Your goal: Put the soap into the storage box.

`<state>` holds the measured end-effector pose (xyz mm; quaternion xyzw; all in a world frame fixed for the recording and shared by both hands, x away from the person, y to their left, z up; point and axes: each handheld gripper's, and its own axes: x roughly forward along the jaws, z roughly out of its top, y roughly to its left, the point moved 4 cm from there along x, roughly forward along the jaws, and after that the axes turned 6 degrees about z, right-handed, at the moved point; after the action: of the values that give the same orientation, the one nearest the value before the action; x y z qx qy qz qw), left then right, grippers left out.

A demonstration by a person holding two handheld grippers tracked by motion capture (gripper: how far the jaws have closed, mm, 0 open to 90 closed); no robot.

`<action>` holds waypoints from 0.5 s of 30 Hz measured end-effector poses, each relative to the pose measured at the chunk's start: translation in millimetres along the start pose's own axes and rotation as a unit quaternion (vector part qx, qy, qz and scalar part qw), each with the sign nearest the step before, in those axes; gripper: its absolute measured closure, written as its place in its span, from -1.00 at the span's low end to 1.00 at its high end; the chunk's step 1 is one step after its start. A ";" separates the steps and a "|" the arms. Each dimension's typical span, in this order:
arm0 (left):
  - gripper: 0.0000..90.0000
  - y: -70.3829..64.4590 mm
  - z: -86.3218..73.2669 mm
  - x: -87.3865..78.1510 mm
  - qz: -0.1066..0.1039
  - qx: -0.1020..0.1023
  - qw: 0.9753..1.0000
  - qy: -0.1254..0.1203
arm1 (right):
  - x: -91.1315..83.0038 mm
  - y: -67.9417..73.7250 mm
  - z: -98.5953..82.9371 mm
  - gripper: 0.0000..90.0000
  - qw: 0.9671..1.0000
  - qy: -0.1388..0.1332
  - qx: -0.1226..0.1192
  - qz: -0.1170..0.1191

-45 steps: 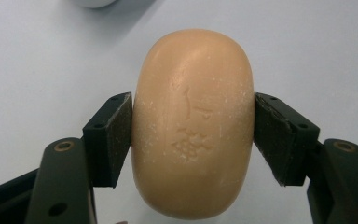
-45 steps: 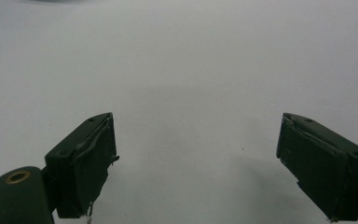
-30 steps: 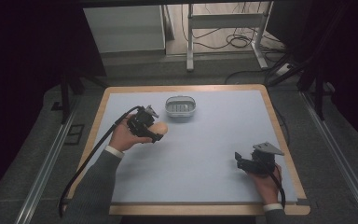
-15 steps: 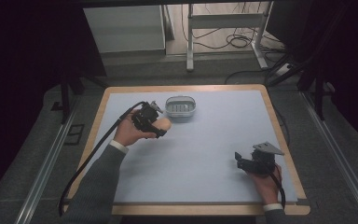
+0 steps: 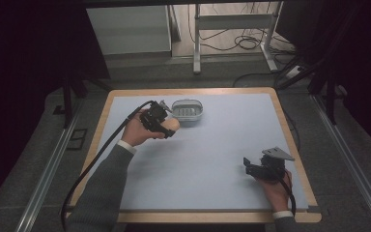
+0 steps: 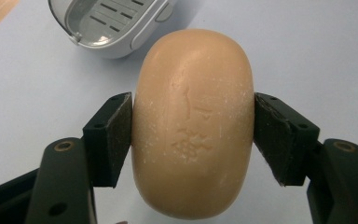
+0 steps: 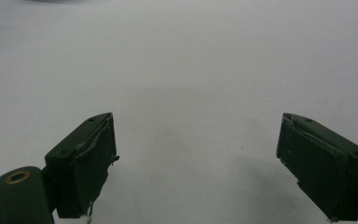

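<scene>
A tan oval bar of soap (image 6: 193, 123) is clamped between the two black jaws of my left gripper (image 6: 193, 140), held above the table. In the high view the left gripper (image 5: 166, 126) carries the soap (image 5: 170, 125) just left of a grey-white soap dish (image 5: 187, 110) with a slotted floor. That soap dish (image 6: 107, 23) lies ahead and to the upper left in the left gripper view. My right gripper (image 5: 249, 166) rests near the table's front right, open, with bare table between its jaws (image 7: 196, 158).
The table (image 5: 222, 145) has a pale blue top with a wooden border. A black cable (image 5: 101, 154) trails from the left gripper along the person's sleeve. Beyond the far edge stand a white cabinet (image 5: 128, 29) and a metal frame (image 5: 232, 24) with floor cables.
My left gripper has carried the soap up and to the right, closer to the soap dish. The right gripper has stayed where it was.
</scene>
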<state>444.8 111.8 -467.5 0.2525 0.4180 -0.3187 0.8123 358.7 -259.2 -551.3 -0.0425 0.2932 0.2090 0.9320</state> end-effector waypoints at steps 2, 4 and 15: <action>-0.27 1.0 1.7 0.8 -0.002 -0.001 1.000 -0.001 | 0.0 0.1 0.0 -0.73 1.000 0.001 -0.001 0.001; -0.27 2.7 3.9 2.2 0.001 0.002 1.000 0.001 | -0.1 0.2 -0.1 -0.73 1.000 0.001 -0.001 0.000; -0.27 8.8 16.7 6.1 0.007 0.008 1.000 0.002 | -0.2 -0.2 0.0 -0.73 1.000 -0.001 0.001 0.000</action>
<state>462.7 104.6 -462.7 0.2624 0.4153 -0.3156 0.8118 358.7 -259.5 -551.2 -0.0416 0.2926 0.2087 0.9322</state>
